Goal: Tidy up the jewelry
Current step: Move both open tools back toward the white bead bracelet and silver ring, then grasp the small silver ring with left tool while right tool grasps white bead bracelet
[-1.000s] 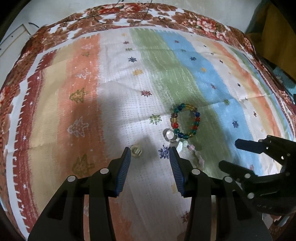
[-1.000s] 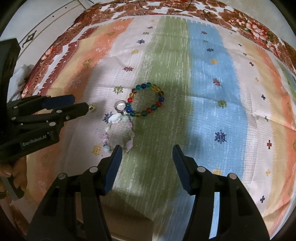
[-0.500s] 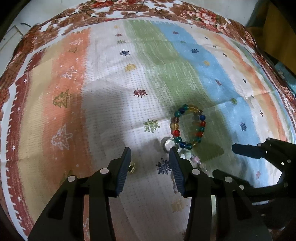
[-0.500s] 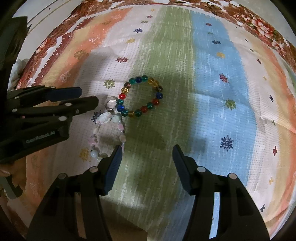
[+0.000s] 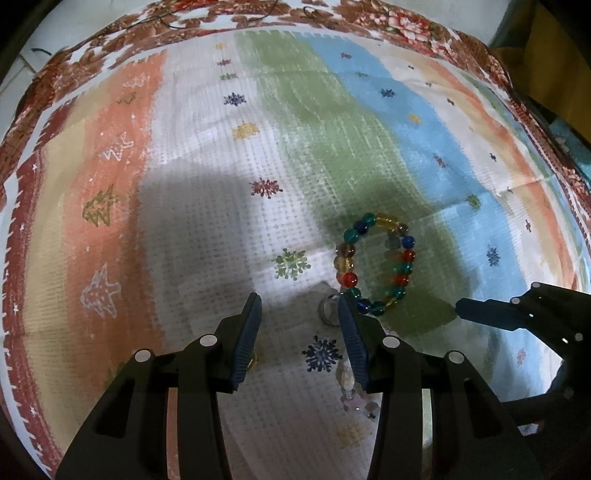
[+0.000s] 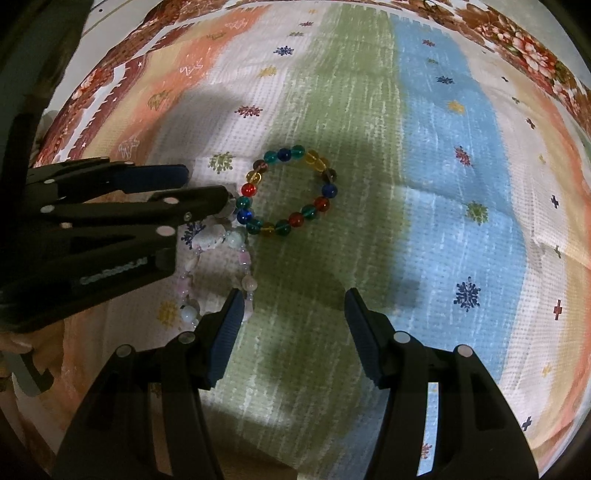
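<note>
A bracelet of coloured glass beads (image 5: 376, 258) lies on the striped cloth (image 5: 207, 206); it also shows in the right wrist view (image 6: 288, 192). A clear ring (image 5: 328, 312) lies just left of my left gripper's right finger. A pale pink and white bead bracelet (image 6: 218, 273) lies below it, partly under the left gripper; a part shows in the left wrist view (image 5: 351, 391). A small gold piece (image 5: 253, 363) peeks beside the left finger. My left gripper (image 5: 297, 314) is open and low over the cloth. My right gripper (image 6: 293, 306) is open and empty, right of the pale bracelet.
The cloth has a brown floral border (image 5: 406, 26) at the far edge. A crease (image 6: 480, 206) runs across the blue stripe. A thin dark cord (image 5: 177, 22) lies on the far border. Beyond the cloth's left edge is a pale floor (image 6: 110, 14).
My left gripper has moved forward and right, so the gold piece slid from ahead of its left finger to beside it and the ring now sits at its right finger. The right gripper edged closer.
</note>
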Demonstrator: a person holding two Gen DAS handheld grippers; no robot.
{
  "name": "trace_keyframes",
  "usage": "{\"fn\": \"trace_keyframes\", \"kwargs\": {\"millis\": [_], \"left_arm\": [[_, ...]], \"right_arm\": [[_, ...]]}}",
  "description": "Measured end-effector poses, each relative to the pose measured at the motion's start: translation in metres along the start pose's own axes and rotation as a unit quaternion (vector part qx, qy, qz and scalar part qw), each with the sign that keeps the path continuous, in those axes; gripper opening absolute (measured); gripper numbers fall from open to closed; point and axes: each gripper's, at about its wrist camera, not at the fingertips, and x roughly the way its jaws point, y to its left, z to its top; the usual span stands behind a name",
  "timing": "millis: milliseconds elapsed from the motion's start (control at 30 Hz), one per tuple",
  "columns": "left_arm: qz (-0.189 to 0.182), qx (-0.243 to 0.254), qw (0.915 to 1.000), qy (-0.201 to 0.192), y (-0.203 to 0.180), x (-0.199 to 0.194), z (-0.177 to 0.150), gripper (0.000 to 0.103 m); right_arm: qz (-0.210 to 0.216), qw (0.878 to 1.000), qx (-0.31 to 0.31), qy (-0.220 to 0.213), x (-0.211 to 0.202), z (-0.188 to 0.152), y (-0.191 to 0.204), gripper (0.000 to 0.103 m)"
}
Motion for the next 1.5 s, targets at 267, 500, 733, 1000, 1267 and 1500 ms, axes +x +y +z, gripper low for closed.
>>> {"fn": "trace_keyframes", "kwargs": {"millis": [267,500,733,1000,1267,1500], "left_arm": [[0.011,0.018,0.9998,0.0,-0.001,0.003,-0.003,0.011],[-0.001,0.015,0.9999,-0.001,0.002,0.002,-0.004,0.007],[-0.003,0.015,0.9999,-0.001,0.002,0.004,-0.004,0.007],[-0.004,0.014,0.9999,0.0,0.003,0.005,-0.004,0.007],[-0.004,0.013,0.9999,0.0,0.003,0.005,-0.005,0.007],[-0.009,0.011,0.9999,0.001,0.005,0.006,-0.004,0.007]], "right_arm": [[-0.013,1.0,-0.015,0.011,0.007,-0.001,0.004,0.012],[0.006,1.0,-0.001,0.007,0.003,0.0,-0.001,0.009],[0.029,1.0,0.009,0.0,-0.006,-0.001,-0.001,0.009],[0.038,0.999,0.005,0.012,0.001,0.002,0.002,0.019],[0.033,0.999,-0.013,0.014,0.003,0.003,0.01,0.057],[0.048,0.999,-0.004,0.006,-0.007,0.009,0.009,0.06]]}}
